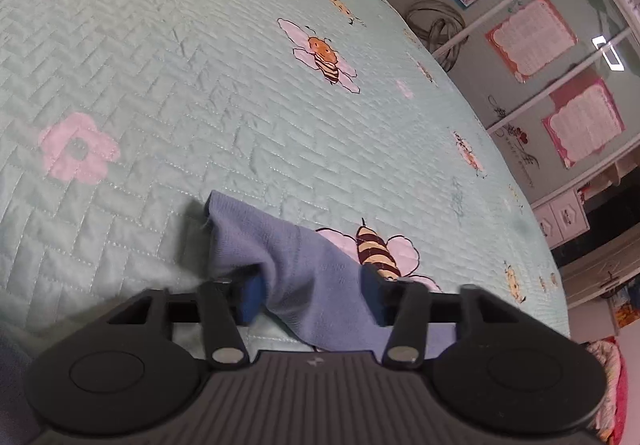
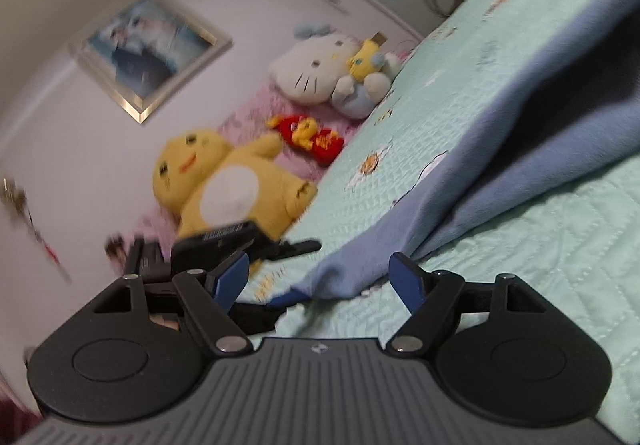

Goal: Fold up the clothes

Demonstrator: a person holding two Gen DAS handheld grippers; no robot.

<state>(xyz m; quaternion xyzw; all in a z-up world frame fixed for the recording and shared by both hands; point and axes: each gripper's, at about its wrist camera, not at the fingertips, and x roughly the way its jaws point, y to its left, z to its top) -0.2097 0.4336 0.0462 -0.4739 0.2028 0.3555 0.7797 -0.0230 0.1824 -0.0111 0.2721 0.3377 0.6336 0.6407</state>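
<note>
Judging from how the garment point(image 1: 304, 269) lies, we are still early in the folding: no neat fold shows yet, and most of the work is left. Our left gripper point(image 1: 316, 299) has a bunched corner of the cloth between its blue pads point(image 1: 251, 295); the jaws are partly drawn together. The left pad touches the fabric, the right one seems to lie against it too, so we judge it a pinch on the cloth, though not a very tight one. Our right gripper point(image 2: 320, 283) has its jaws spread wide. An edge of the garment reaches down just in front of them, but the pads do not press on it, so this side holds nothing.

The garment is light blue, soft and thin like knit fabric. It lies on the bed point(image 1: 160, 85), over the mint quilt with bees and flowers. In the right wrist view it runs as a long band across the quilt, with a dark opening, perhaps a neck or a sleeve; we cannot tell which. It looks rumpled, with loose drooping edges. Plush toys point(image 2: 224, 181) sit well apart at the head of the bed.
</note>
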